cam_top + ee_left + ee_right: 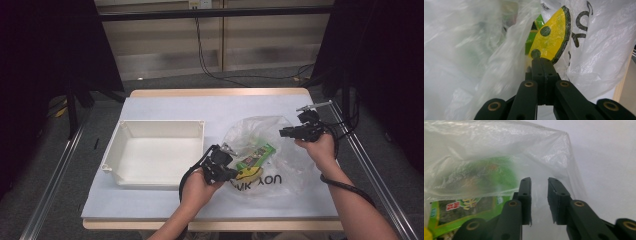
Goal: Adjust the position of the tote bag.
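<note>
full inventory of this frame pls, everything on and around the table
bag: 1, clear plastic with black lettering and a yellow print, table right
packet: 1, green, inside the bag
bin: 1, white, empty, table left
table: 1, wood edge, white cover
cable: 1, black, floor behind table
left gripper: 1, black, shut on bag's near edge
right gripper: 1, black, jaws apart at bag's far side
forearms: 2, from the bottom edge

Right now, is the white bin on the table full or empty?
Empty. The high view shows the white bin with a bare floor, while the green packet lies in the plastic bag beside it.
</note>
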The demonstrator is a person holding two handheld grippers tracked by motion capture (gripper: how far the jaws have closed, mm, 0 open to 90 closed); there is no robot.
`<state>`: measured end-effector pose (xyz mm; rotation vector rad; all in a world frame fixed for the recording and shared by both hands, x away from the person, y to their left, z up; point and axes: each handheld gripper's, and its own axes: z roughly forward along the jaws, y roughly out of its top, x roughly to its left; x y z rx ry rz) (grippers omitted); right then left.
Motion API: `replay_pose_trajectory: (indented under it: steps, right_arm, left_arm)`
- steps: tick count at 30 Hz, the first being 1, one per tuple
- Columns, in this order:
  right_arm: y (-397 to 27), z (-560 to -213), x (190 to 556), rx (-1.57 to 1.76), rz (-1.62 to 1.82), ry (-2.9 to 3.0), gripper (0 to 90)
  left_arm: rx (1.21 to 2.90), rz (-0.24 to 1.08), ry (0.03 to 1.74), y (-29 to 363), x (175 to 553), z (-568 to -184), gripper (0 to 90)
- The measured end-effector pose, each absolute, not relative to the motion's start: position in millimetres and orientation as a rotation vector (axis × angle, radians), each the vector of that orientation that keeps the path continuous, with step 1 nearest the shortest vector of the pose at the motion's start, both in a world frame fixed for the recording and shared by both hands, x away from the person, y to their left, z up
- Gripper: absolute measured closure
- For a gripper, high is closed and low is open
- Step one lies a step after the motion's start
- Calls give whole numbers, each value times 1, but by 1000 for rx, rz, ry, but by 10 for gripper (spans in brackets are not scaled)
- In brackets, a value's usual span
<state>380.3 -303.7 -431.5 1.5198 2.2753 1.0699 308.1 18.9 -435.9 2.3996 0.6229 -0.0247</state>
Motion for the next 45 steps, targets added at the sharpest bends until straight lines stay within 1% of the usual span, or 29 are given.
replay_pose_trajectory:
  steps: [1,3,5,7,15,25,31,35,39,41,42,45]
  right_arm:
    - [-303,-430,378,1513,1072,2279,657]
    - [-300,-425,373,1510,1071,2275,603]
    - [-296,-422,369,1496,1051,2278,580]
    - [-292,-418,365,1461,1033,2291,525]
    - [-284,-403,349,1403,990,2312,406]
    - [-274,-391,324,1344,990,2362,338]
    - [-270,-396,314,1342,973,2390,344]
    - [-265,-412,316,1371,925,2408,347]
    - [-259,-432,322,1384,873,2437,373]
    - [-256,-443,326,1388,836,2462,415]
    - [-254,-446,326,1399,816,2467,421]
    - [-251,-455,329,1388,776,2481,486]
  left_arm:
    - [2394,-32,612,18,309,-435,900]
    - [2396,-30,603,16,309,-433,900]
    - [2380,-32,607,13,308,-432,900]
    - [2387,-29,584,11,309,-430,900]
    - [2355,-42,590,5,312,-428,900]
    - [2362,-47,571,1,312,-428,900]
    - [2372,-51,557,-5,313,-430,900]
    - [2389,-55,545,-6,314,-432,900]
    - [2388,-48,544,-8,315,-432,900]
    - [2376,-61,544,-9,316,-434,900]
    - [2372,-62,550,-9,316,-434,900]
    - [2386,-49,553,-9,316,-436,900]
